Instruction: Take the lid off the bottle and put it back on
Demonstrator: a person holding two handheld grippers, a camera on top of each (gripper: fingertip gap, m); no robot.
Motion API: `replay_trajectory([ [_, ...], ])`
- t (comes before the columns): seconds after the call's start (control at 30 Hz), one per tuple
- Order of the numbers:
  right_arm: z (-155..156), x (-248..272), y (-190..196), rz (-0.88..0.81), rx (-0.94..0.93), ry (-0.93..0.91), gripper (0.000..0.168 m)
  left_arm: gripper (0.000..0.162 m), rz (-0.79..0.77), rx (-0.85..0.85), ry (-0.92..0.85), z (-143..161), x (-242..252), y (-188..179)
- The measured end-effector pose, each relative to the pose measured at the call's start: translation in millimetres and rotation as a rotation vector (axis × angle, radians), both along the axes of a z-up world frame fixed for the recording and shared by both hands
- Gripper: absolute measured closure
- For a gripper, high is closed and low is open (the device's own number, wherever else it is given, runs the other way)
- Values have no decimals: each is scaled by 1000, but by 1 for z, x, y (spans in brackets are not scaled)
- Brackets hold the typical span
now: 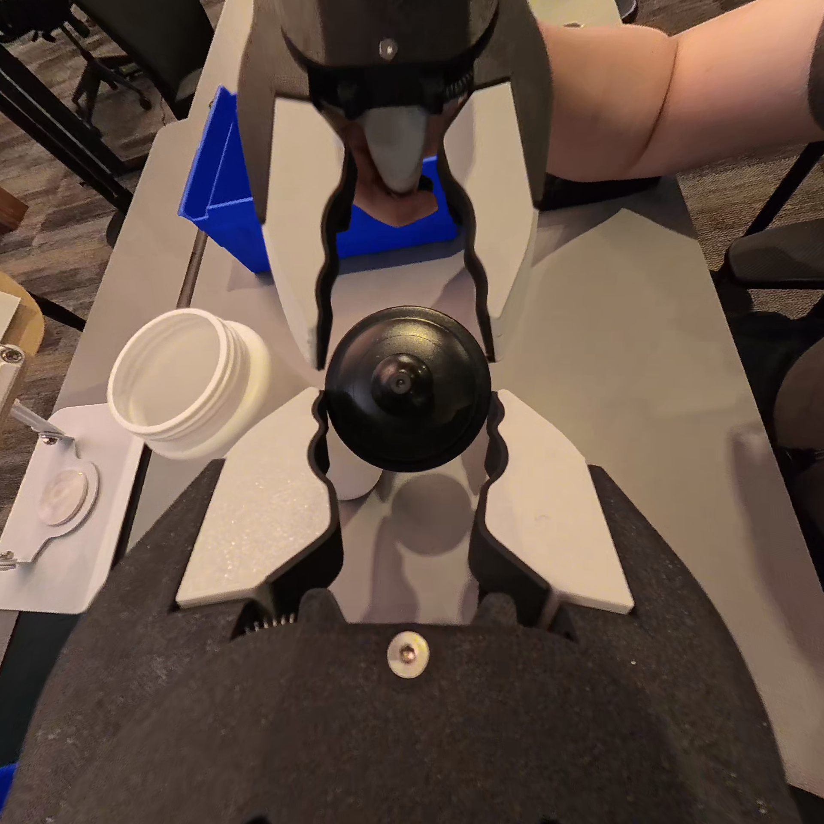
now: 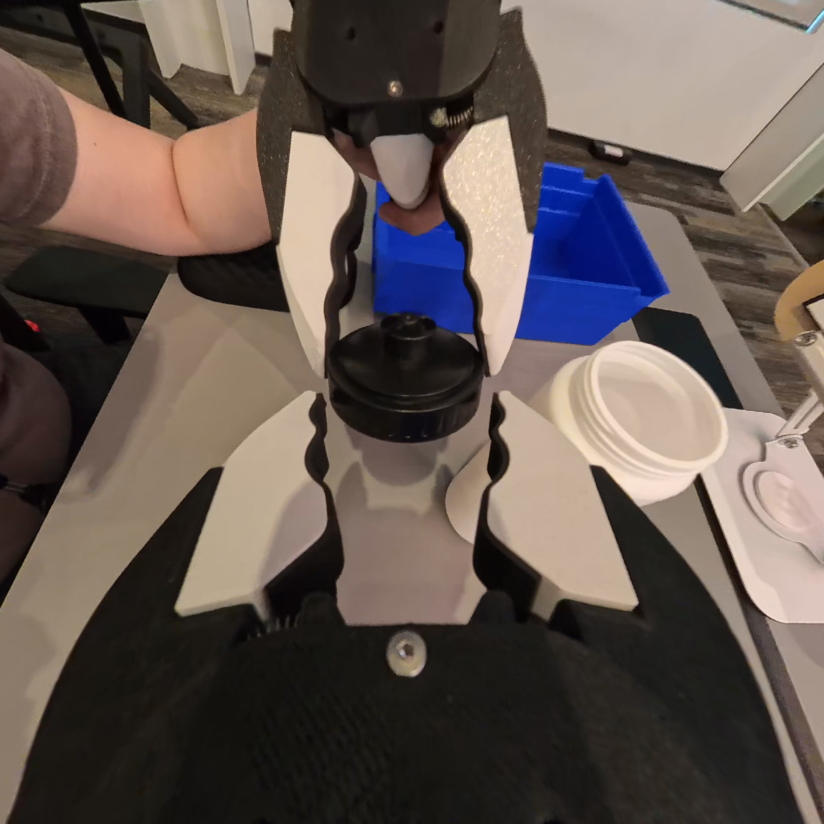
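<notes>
Lid [image 1: 408, 388], black with a centre spout, sits mid-table between the two grippers, which face each other. Left gripper [image 1: 408, 414] comes at it from above. In the right wrist view its pads press the lid's rim on both sides, so I read it as clamped on the lid. Right gripper [image 2: 405, 414] comes in lower and more from the side. Its jaws are set about lid-wide and flank the lid's lower edge, but contact is hidden, so I cannot tell whether it grips anything.

Bottle [image 2: 392, 472] shows only as a pale body under the lid, standing on the grey table [image 1: 602, 356]. The seam between lid and neck is hidden, so I can't say whether it is threaded on or just resting.

Step, as a judgement: lid being turned on the bottle, either loosening or re-tightening. These views don't settle which.

Next move calls for the body to be held steady while the lid is twisted about the upright axis and kept level so the threads don't cross.

An open white jar [image 1: 187, 383] stands just beside the bottle and is not involved. A blue bin [image 2: 557, 290] sits behind.
</notes>
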State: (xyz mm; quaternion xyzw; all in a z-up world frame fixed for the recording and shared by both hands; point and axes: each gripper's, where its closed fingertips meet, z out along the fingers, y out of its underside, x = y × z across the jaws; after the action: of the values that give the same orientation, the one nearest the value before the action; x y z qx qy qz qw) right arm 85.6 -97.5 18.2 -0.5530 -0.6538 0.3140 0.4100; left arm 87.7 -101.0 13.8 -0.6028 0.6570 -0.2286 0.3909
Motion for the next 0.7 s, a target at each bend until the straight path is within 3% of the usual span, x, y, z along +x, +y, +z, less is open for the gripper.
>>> replay_trajectory([
  [0.57,-1,-7,0,10,7,21,100,94,16,26,-2,3,0,0],
  [0.7,5,1,8,-24,47,21,100,78,87,46,-12,10,-12,14],
])
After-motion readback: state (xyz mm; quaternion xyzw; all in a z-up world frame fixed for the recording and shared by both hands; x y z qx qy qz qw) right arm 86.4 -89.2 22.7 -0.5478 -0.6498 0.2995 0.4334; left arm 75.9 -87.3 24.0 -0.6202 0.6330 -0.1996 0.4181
